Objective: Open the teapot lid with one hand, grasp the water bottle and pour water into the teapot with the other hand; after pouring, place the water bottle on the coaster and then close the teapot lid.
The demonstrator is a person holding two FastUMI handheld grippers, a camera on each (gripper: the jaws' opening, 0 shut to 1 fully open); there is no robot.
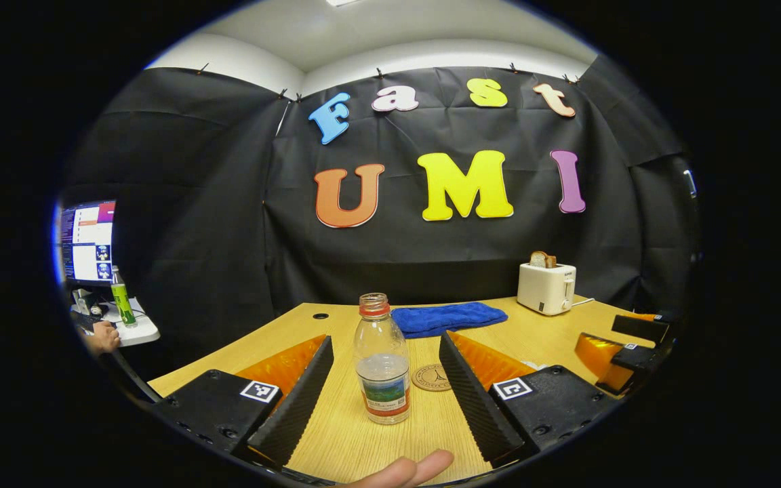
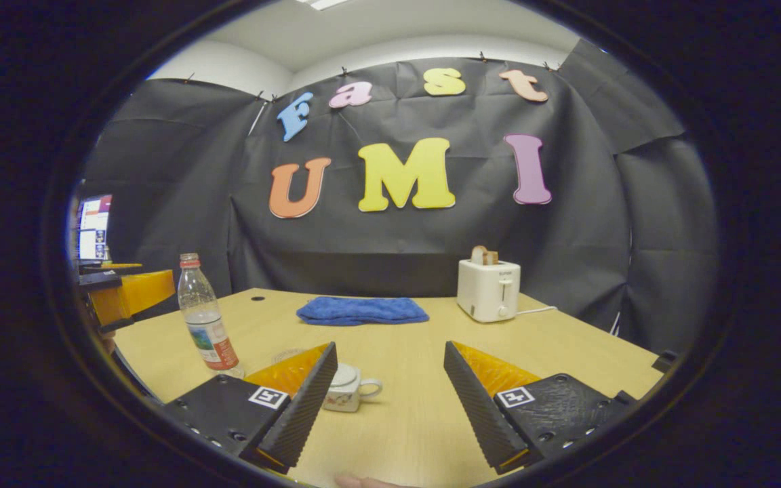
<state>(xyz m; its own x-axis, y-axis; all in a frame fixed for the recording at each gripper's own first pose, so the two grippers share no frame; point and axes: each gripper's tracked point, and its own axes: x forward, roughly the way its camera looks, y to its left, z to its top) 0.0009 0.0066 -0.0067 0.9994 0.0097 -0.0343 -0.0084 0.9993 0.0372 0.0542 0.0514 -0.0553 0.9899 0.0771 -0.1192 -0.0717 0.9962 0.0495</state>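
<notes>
While both grippers hang wide open over the tabletop (image 1: 336, 325), I note the water bottle (image 1: 382, 366) upright between the left gripper (image 1: 384, 390) fingers, untouched, coaster (image 1: 431, 377) just beside. Risk: uncapped bottle tips if nudged. Right gripper (image 2: 387, 400) finger half hides the teapot (image 2: 348, 390); lid unclear.

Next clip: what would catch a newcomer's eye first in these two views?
In the left gripper view, the uncapped water bottle stands upright on the wooden table between the open left tool, the round coaster just beside it. In the right gripper view, the small teapot sits by the open right tool. Behind lie a blue cloth and a white toaster.
</notes>
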